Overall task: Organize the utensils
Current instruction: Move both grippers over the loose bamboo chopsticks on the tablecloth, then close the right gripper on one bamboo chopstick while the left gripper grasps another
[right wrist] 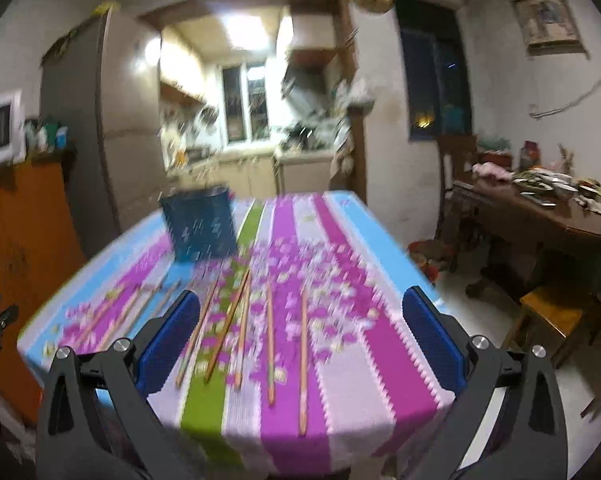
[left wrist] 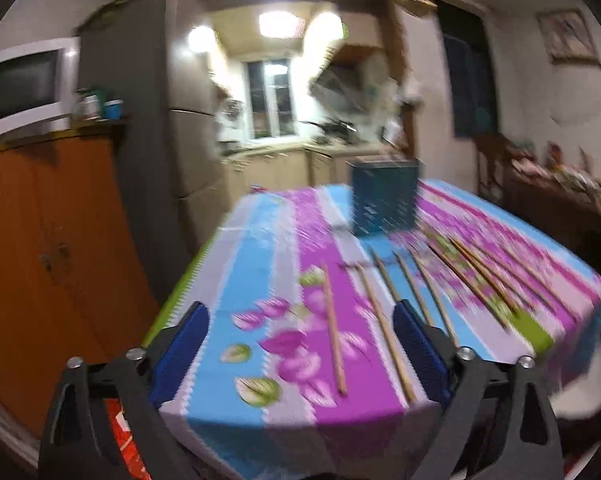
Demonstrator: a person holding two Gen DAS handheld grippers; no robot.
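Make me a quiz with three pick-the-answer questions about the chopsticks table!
1. Where is the blue holder?
A. at the far end of the table, beyond the chopsticks
B. on the floor
C. on the wooden stool

2. What colour are the pads on the fingers?
A. red
B. blue
C. yellow

3. What is the right gripper doing?
A. squeezing a chopstick
B. holding the holder
C. open, holding nothing

Answers: 1 A, it stands past the chopsticks. 2 B, both pads are blue. 3 C, the fingers stand wide apart and empty.

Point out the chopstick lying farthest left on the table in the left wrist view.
The wooden chopstick on the pink flower print, lying alone toward the table's blue stripe; every other chopstick lies to its right.
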